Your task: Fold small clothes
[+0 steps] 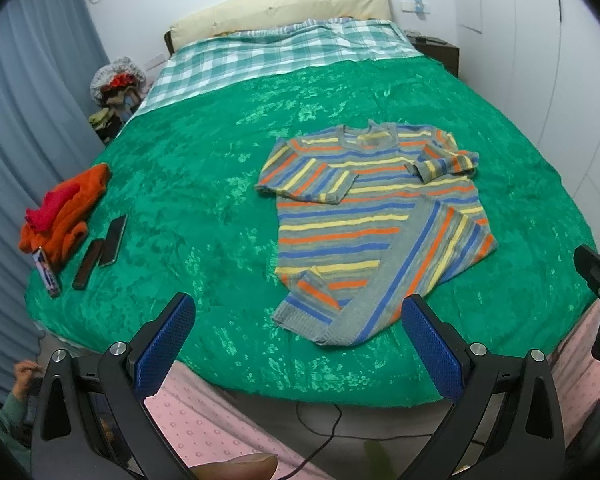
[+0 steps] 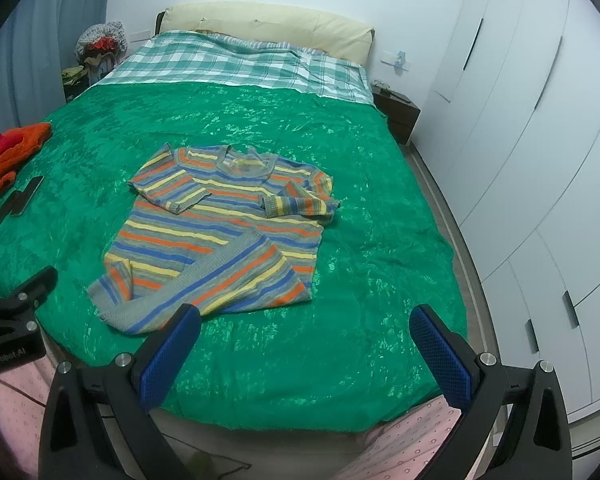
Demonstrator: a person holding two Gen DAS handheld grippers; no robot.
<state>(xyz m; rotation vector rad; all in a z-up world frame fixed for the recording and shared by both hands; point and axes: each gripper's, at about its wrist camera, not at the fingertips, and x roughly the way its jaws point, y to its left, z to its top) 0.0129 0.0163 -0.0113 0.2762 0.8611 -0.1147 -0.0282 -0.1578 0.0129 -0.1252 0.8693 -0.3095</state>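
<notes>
I am looking down the fingers of two handheld tongs at a bed covered by a green blanket (image 1: 204,184). My left gripper (image 1: 298,344) hangs above the near edge of the bed with its blue pads spread wide and nothing between them; my right gripper (image 2: 306,346) hangs the same way, wide and empty, just to its right. The striped sweater (image 1: 364,216) lies face up near the middle of the bed, neck toward the far end. Both sleeves are folded in across the chest, and the near right corner of the hem is turned diagonally over the body, so I judge the fold as partly done. The grippers sit back from the cloth, probably so I can see the whole garment before choosing the next grasp. At the left edge lies a crumpled orange garment (image 1: 66,216), perhaps waiting its turn, with two dark phones (image 1: 102,250) just beside it.
</notes>
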